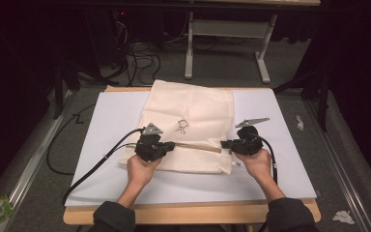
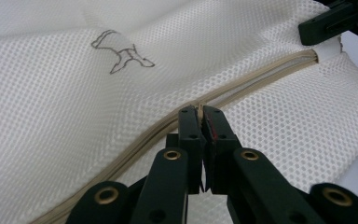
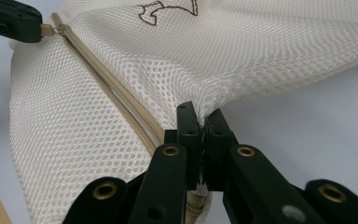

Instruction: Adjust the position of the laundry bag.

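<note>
A cream mesh bag (image 1: pixel 193 108) lies flat on the white mat (image 1: pixel 111 121). Across its near part runs a beige zipper (image 1: pixel 198 147). My left gripper (image 1: pixel 170 145) is shut on the zipper pull (image 2: pixel 199 111) at the zipper's left end. My right gripper (image 1: pixel 225 143) is shut on the bag's mesh edge (image 3: pixel 199 116) at the zipper's right end. The right gripper view has the left gripper (image 3: pixel 9 21) at top left, pinching the pull tab (image 3: pixel 47 31). In the left gripper view the right gripper (image 2: pixel 335 21) is at top right. A small outlined figure (image 2: pixel 121 56) is stitched on the mesh.
The mat covers a wooden table whose front edge (image 1: pixel 188 212) is near the person. Black cables (image 1: pixel 92 164) trail from both grippers over the left and right sides. On the floor beyond stand a white desk frame (image 1: pixel 227 43) and loose cables (image 1: pixel 140 60).
</note>
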